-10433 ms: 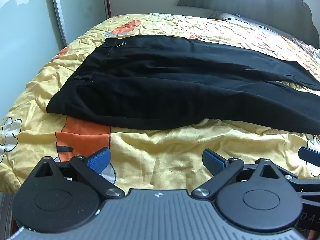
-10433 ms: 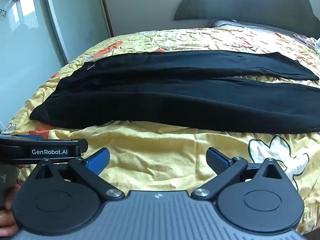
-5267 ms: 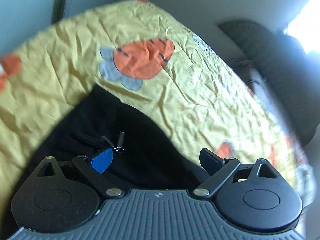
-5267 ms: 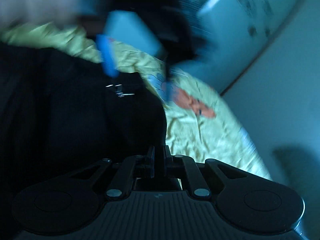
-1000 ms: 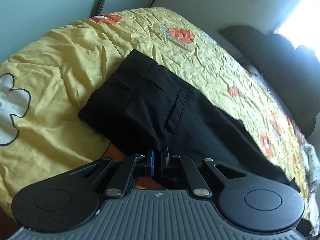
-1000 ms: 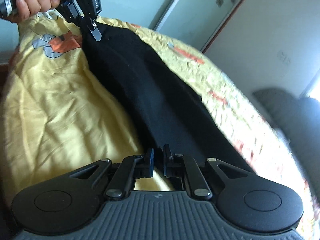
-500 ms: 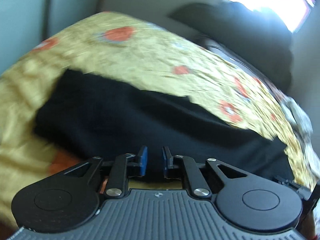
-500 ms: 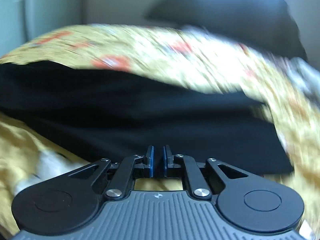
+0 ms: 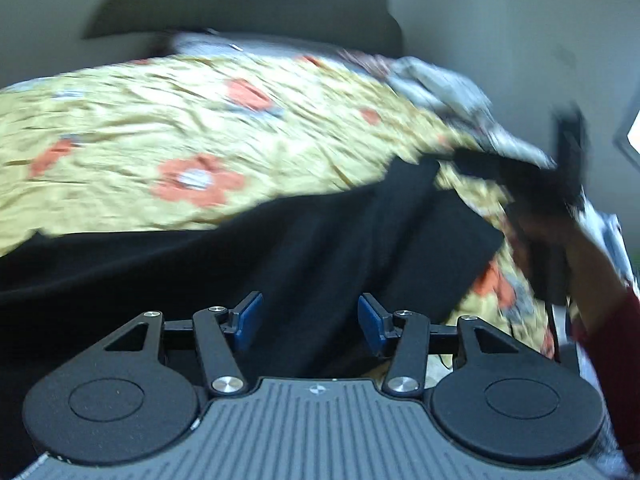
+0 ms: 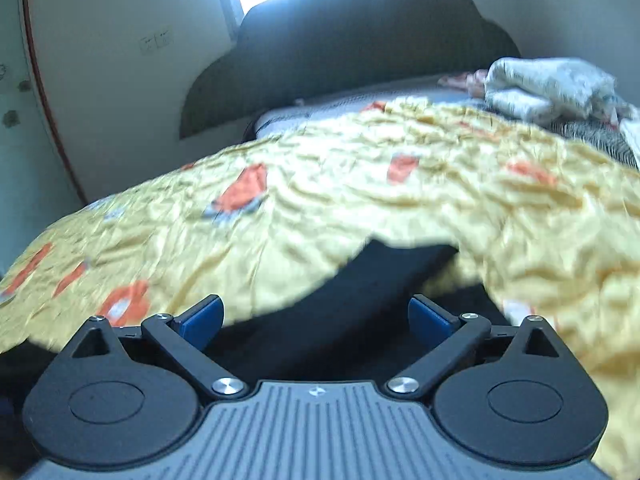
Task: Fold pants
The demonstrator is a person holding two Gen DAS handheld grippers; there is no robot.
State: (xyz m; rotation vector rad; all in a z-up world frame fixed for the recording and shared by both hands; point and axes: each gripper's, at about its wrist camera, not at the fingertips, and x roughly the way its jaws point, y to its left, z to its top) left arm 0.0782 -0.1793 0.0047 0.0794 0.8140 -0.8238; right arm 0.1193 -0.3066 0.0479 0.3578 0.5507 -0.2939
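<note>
A: Where do we see the black pants (image 9: 280,248) lying?

B: Flat on the yellow flowered bedspread (image 9: 160,128), stretched across the bed. In the left wrist view they fill the band just beyond the left gripper (image 9: 310,318), and their far end reaches toward the grey crumpled cloth (image 9: 440,84) at the bed's edge.

A: And the left jaws?

B: We see them parted to a middling gap, and they have just been opening. The dark cloth shows in the gap beyond them, but the blue pads (image 9: 248,316) press on nothing.

A: What about the other side?

B: The right gripper (image 10: 316,316) stands with its jaws spread wide; they too have just been opening. In the right wrist view the leg end of the pants (image 10: 360,300) lies straight ahead of the gap, with the bedspread rising behind it. No cloth is pinched there either.

A: Can we see that gripper from the left wrist view?

B: Only as a blurred dark shape beyond the pants' far end, held by a hand (image 9: 560,248) in a red sleeve (image 9: 616,352). Too smeared for us to read its jaws from there.

A: Anything behind the bed?

B: A dark headboard (image 10: 360,40) against the wall.
</note>
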